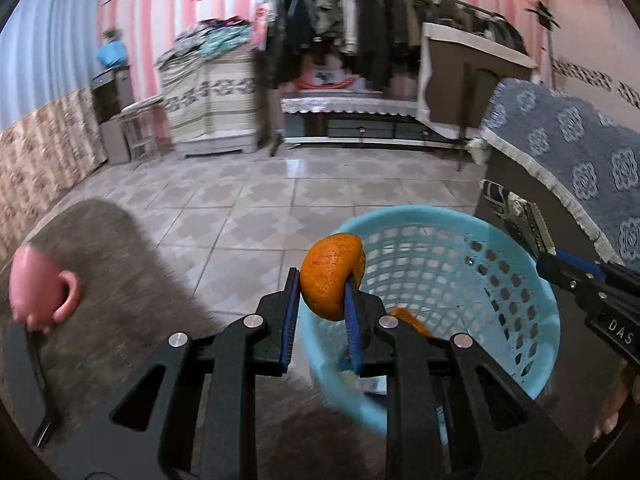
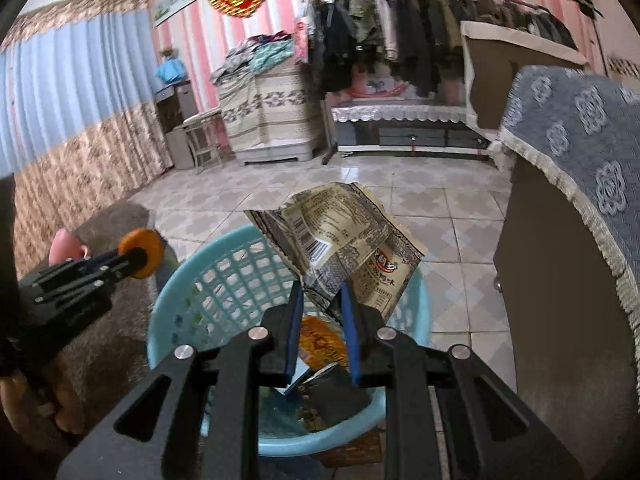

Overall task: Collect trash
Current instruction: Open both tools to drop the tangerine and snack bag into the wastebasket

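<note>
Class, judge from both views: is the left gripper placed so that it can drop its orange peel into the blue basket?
Probably yes. The left gripper holds the orange peel at the blue basket rim, and nothing blocks the open top.

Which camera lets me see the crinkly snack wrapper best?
The right wrist view. There the snack wrapper fills the middle, pinched in the right gripper above the blue basket, print and barcode showing. The left wrist view catches only a dark edge-on sliver at the right gripper's tip.
</note>
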`<state>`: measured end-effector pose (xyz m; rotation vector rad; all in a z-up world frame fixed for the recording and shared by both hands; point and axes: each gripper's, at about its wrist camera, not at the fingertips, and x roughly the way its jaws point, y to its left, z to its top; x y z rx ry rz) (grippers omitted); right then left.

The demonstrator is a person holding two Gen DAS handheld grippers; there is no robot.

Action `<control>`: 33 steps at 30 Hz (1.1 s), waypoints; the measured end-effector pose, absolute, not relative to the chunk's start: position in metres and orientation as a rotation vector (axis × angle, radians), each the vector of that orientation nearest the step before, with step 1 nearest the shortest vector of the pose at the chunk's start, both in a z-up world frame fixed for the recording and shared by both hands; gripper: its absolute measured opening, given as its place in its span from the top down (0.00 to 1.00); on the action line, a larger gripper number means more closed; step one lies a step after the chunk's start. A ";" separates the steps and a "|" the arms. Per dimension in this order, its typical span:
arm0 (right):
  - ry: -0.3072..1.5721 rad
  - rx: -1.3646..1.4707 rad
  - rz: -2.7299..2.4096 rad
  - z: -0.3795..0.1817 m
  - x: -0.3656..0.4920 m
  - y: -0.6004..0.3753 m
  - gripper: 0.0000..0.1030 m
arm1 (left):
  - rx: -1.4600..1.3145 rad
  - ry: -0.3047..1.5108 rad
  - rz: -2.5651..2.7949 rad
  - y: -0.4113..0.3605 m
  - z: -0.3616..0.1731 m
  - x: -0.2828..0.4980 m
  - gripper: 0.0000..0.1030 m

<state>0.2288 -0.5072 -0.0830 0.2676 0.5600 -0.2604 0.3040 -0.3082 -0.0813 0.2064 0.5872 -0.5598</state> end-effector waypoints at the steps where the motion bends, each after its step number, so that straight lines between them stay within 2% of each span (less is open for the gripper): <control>1: 0.558 0.277 -0.268 -0.084 0.228 -0.511 0.81 | 0.215 0.584 -0.569 -0.315 -0.083 0.304 0.80; 4: 0.554 0.291 -0.278 -0.087 0.227 -0.517 0.81 | 0.228 0.605 -0.591 -0.334 -0.087 0.312 0.79; 5: 0.551 0.295 -0.277 -0.087 0.227 -0.517 0.81 | 0.233 0.612 -0.595 -0.338 -0.088 0.314 0.75; 8: 0.551 0.288 -0.274 -0.087 0.229 -0.515 0.81 | 0.233 0.605 -0.567 -0.342 -0.085 0.320 0.38; 9: 0.552 0.285 -0.273 -0.087 0.230 -0.513 0.81 | 0.218 0.594 -0.552 -0.338 -0.084 0.320 0.32; 11: 0.554 0.287 -0.268 -0.088 0.231 -0.511 0.81 | 0.195 0.590 -0.549 -0.333 -0.083 0.321 0.29; 15: 0.567 0.268 -0.256 -0.091 0.238 -0.499 0.81 | 0.148 0.578 -0.494 -0.311 -0.077 0.323 0.17; 21: 0.559 0.230 -0.254 -0.097 0.252 -0.477 0.80 | 0.120 0.564 -0.430 -0.277 -0.068 0.322 0.10; 23: 0.558 0.213 -0.269 -0.100 0.257 -0.472 0.72 | 0.109 0.558 -0.410 -0.265 -0.064 0.319 0.08; 25: 0.540 0.208 -0.291 -0.101 0.257 -0.470 0.34 | 0.099 0.558 -0.395 -0.254 -0.061 0.316 0.07; 26: 0.531 0.207 -0.302 -0.101 0.255 -0.469 0.31 | 0.092 0.556 -0.387 -0.248 -0.060 0.314 0.07; 30: 0.518 0.207 -0.318 -0.099 0.252 -0.470 0.31 | 0.084 0.550 -0.335 -0.222 -0.055 0.304 0.05; 33: 0.493 0.212 -0.328 -0.095 0.245 -0.469 0.19 | 0.096 0.541 -0.289 -0.201 -0.051 0.292 0.05</control>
